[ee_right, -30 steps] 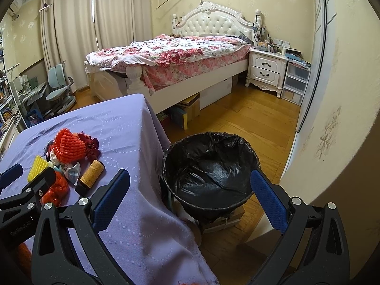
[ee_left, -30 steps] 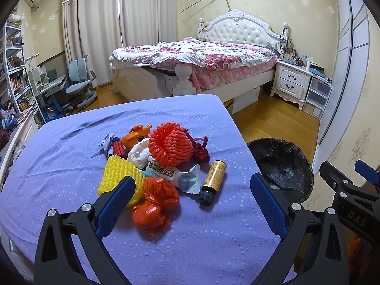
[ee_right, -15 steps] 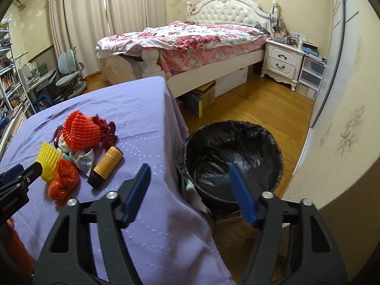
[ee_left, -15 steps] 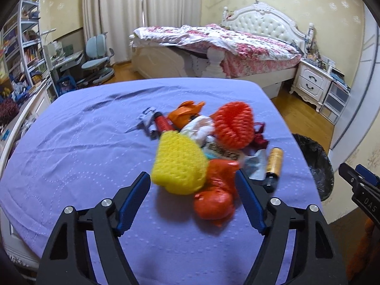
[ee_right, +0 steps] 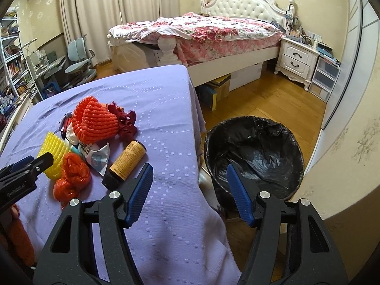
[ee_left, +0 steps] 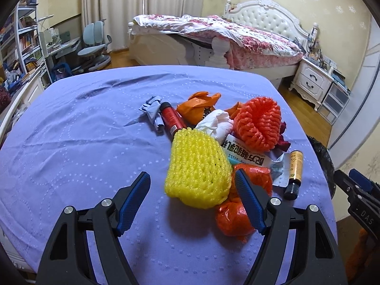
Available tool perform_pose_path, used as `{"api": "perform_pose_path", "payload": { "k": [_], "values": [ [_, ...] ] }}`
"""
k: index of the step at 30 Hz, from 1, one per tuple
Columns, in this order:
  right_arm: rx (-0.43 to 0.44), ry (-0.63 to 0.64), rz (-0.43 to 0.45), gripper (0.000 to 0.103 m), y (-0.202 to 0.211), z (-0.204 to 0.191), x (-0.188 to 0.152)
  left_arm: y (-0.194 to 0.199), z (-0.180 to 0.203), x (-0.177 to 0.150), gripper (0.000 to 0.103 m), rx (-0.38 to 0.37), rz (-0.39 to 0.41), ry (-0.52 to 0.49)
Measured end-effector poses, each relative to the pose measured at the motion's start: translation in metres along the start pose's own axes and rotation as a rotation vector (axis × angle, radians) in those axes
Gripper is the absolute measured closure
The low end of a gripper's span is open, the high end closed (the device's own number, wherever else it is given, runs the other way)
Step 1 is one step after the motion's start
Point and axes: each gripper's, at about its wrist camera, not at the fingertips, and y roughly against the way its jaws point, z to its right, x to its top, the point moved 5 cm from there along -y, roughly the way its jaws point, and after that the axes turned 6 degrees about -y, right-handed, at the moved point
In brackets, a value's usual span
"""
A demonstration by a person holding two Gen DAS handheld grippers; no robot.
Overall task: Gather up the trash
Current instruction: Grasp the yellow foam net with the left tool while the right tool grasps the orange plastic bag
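A pile of trash lies on the purple table (ee_left: 71, 147): a yellow foam net (ee_left: 198, 168), an orange foam net (ee_left: 258, 123), crumpled orange plastic (ee_left: 237, 213), a small brown bottle (ee_left: 294, 173), a red tube (ee_left: 169, 118), white tissue (ee_left: 217, 123) and a printed wrapper (ee_left: 247, 155). My left gripper (ee_left: 193, 179) is open and empty, its fingers on either side of the yellow net's near end. My right gripper (ee_right: 190, 168) is open and empty over the table's right edge, near the brown bottle (ee_right: 127, 160). The black-lined trash bin (ee_right: 254, 152) stands on the floor to the right.
A bed (ee_right: 201, 28) stands beyond the table, a white nightstand (ee_right: 298, 60) and drawers at the right wall. A desk chair (ee_left: 95, 45) and bookshelves (ee_left: 14, 47) are at the left. Cardboard boxes (ee_right: 218, 87) sit under the bed. Wooden floor surrounds the bin.
My left gripper swung left and forward to the yellow net and its jaws narrowed. My right gripper narrowed too and shifted left toward the table's edge.
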Motion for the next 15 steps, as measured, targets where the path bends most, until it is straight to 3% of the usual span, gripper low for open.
{"api": "perform_pose_path", "payload": {
  "k": [6, 15],
  "values": [
    [0.010, 0.018, -0.014, 0.040, -0.003, -0.010, -0.003, 0.000, -0.002, -0.001, 0.062, -0.052, -0.007, -0.006],
    [0.061, 0.055, -0.006, 0.040, 0.005, -0.040, -0.007, 0.035, -0.026, -0.003, 0.066, -0.035, 0.054, 0.001]
  ]
}}
